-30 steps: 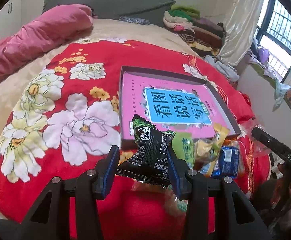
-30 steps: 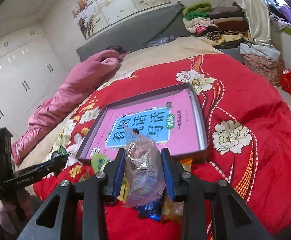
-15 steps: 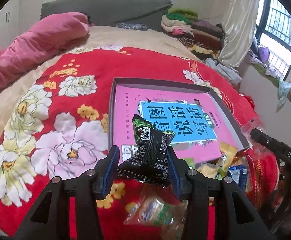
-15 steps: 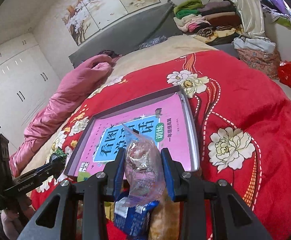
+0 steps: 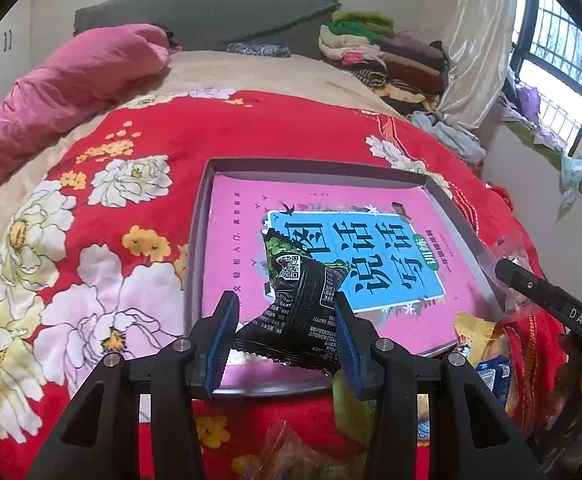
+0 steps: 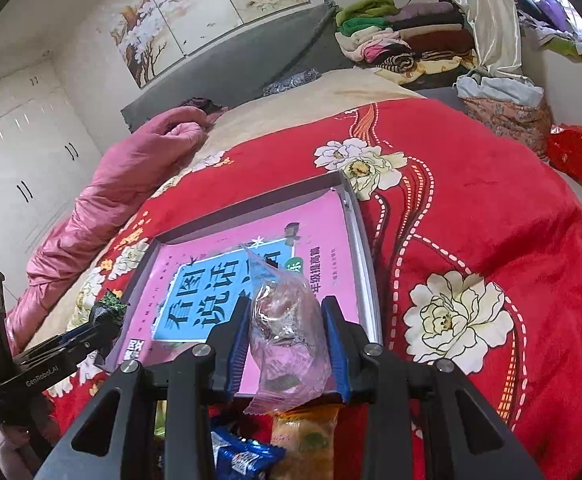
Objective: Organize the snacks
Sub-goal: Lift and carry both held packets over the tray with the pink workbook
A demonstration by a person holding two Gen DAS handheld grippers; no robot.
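Your left gripper (image 5: 285,336) sits at the bottom centre of its frame, clamped on a black snack packet (image 5: 299,304) that stands up between the blue pads. Your right gripper (image 6: 287,350) is closed the same way on a clear plastic packet (image 6: 287,332), low in the middle of its own frame. Below that gripper, at the bottom edge, lie a blue wrapper (image 6: 243,458) and an orange-yellow packet (image 6: 305,438) on the bed. More loose snacks (image 5: 487,344) show at the lower right of the left view, just beside the tray's near corner.

Beyond both packets, in the centre of each frame, lies a shallow grey tray (image 5: 199,240) with a pink book (image 5: 243,248) flat inside it. The tray rests on a red flowered blanket (image 5: 91,264). Farther off, at the upper left, a pink quilt (image 5: 71,84) is bunched up. At the top right, folded clothes (image 5: 371,48) are stacked near the grey headboard (image 5: 211,16).
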